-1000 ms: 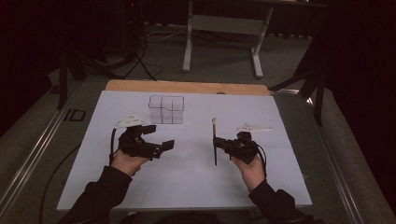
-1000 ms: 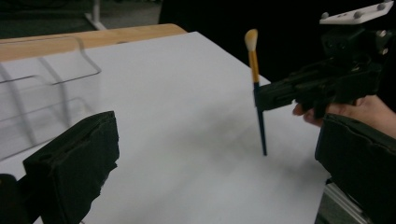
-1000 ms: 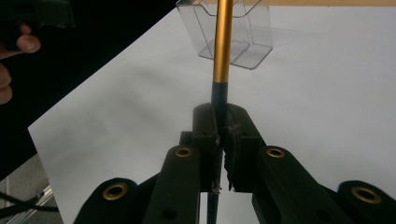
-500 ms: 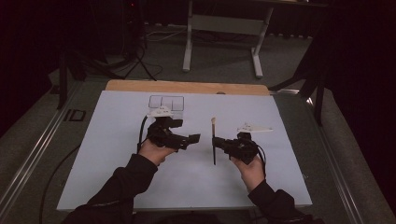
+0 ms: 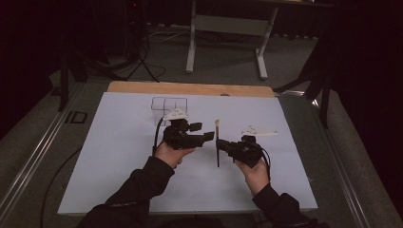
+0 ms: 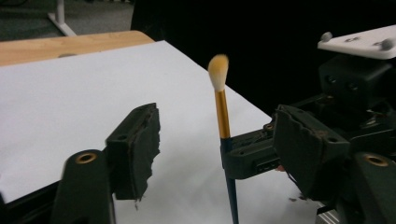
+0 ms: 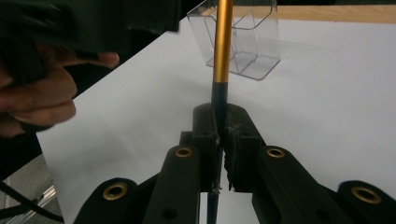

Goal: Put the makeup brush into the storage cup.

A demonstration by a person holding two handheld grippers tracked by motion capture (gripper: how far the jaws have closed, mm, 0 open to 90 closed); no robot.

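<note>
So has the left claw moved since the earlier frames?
Yes. The left claw has moved right across the white sheet, past the clear organizer, toward the brush in the right claw; its jaws have just been closing, nothing gripped.

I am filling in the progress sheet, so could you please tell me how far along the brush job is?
Done: the right gripper is shut on the makeup brush, upright. In hand: the left gripper has just been closing, jaws either side of the brush, not touching. Left: the clear organiser holds no brush.

Dim room, dark surroundings, evenly lit white sheet, blurred near edges
</note>
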